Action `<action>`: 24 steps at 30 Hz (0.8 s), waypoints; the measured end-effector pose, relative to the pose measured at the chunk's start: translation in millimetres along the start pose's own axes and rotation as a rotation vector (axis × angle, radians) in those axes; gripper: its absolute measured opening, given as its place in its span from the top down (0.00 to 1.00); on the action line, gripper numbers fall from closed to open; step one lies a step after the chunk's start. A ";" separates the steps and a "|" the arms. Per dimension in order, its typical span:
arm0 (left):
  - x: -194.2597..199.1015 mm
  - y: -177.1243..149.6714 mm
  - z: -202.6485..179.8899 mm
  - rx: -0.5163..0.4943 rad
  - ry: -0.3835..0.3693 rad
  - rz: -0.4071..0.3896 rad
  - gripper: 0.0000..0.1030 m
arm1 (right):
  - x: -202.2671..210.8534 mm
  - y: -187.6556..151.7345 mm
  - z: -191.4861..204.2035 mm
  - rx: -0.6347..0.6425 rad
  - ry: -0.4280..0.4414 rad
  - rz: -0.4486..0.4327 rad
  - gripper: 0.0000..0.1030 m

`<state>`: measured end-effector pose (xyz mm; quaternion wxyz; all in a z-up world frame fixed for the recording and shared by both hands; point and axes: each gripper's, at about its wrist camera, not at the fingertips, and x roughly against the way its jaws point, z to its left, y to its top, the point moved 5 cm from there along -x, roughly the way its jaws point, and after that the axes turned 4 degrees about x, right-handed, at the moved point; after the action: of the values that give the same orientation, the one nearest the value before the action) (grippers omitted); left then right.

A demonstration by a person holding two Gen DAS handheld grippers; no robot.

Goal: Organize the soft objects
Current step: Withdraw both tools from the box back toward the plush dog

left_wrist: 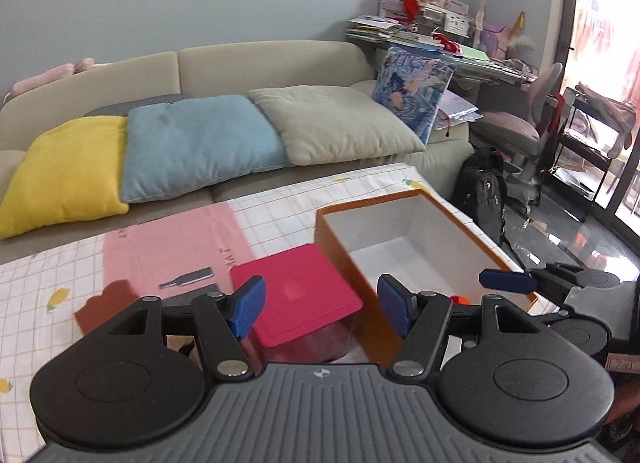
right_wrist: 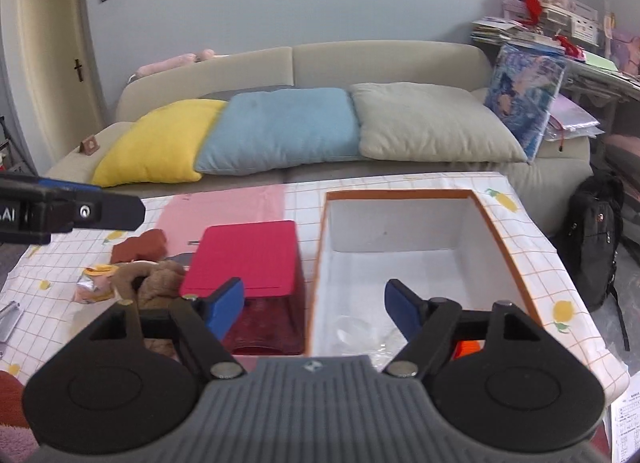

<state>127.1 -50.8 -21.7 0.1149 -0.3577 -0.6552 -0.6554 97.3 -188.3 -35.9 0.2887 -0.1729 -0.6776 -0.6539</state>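
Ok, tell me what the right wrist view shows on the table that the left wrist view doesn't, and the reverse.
Only the right wrist view shows the brown plush toy lying left of the pink-lidded container, and the small wrapped snack beside it.

Only the left wrist view shows the black bottle print on the tablecloth.

Both show the pink-lidded container beside the open orange box, an orange object at the box's near end, and the rust-brown piece further left. Both the left gripper and right gripper are open and empty.
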 end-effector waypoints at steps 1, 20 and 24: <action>2.9 -4.0 4.9 0.006 0.003 0.002 0.27 | 0.7 -0.6 6.8 0.009 0.004 0.004 0.26; 8.2 -84.1 107.8 0.232 0.114 0.086 0.27 | -45.9 -25.2 109.7 0.164 0.187 0.159 0.15; 4.3 -91.2 117.9 0.262 0.109 0.103 0.27 | -53.6 -30.2 118.3 0.201 0.179 0.180 0.23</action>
<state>105.0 72.0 -103.3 0.2296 -0.3365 -0.7088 -0.5759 100.7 -66.5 -90.2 0.4213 -0.1443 -0.6930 -0.5670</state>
